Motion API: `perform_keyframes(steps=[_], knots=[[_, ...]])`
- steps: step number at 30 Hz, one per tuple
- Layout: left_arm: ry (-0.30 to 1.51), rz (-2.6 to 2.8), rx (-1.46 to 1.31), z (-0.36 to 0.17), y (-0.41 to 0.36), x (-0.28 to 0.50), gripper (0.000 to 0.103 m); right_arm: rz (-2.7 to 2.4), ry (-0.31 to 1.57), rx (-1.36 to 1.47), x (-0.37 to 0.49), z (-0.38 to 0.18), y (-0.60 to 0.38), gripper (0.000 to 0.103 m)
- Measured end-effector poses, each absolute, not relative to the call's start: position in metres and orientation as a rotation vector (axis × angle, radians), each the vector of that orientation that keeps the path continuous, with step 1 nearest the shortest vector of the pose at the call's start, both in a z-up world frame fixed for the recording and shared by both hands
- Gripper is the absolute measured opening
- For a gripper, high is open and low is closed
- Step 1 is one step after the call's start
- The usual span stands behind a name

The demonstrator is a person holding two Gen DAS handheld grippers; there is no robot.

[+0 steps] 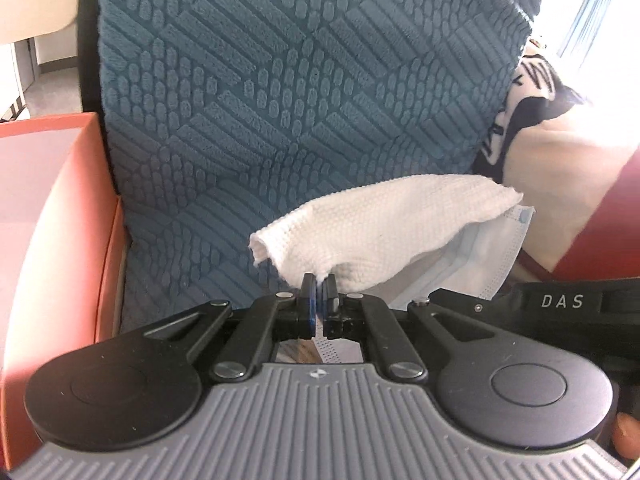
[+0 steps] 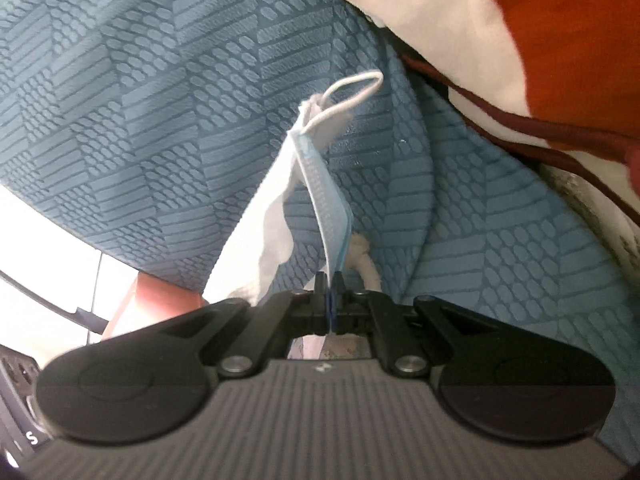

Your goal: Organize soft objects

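My left gripper (image 1: 319,280) is shut on the lower edge of a white textured cloth (image 1: 384,216), which hangs in front of a teal patterned cushion (image 1: 280,80). A light blue face mask (image 1: 492,248) sits just behind and right of the cloth. In the right wrist view my right gripper (image 2: 330,280) is shut on that face mask (image 2: 324,196), pinching its edge; its white ear loops (image 2: 352,88) stick up at the far end. The white cloth (image 2: 256,248) shows left of the mask there. The other gripper's black body (image 1: 560,304) reaches in from the right.
An orange box (image 1: 52,208) stands at the left, beside the teal cushion. A cream and red pillow (image 2: 500,32) lies at the upper right, with a black-and-white printed fabric (image 1: 524,92) behind the cushion. Bright window light shows at the far right.
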State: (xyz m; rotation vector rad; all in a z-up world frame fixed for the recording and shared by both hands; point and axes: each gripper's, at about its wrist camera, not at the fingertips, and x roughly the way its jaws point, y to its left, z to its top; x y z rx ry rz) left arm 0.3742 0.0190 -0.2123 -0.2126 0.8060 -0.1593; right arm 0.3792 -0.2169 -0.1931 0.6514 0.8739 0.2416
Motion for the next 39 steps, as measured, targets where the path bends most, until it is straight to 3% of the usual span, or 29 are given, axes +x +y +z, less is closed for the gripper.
perform_keyframes(steps=[30,39], knots=[[0.871,-0.183,-0.492,-0.204,0.021,0.188,0.004,0.273,0.799,0.371,0.243,-0.151,-0.216,0.004],[0.939,-0.208,-0.531,-0.217,0.022,0.194,0.004,0.263,0.868,0.335,0.248,-0.164,-0.209,0.005]])
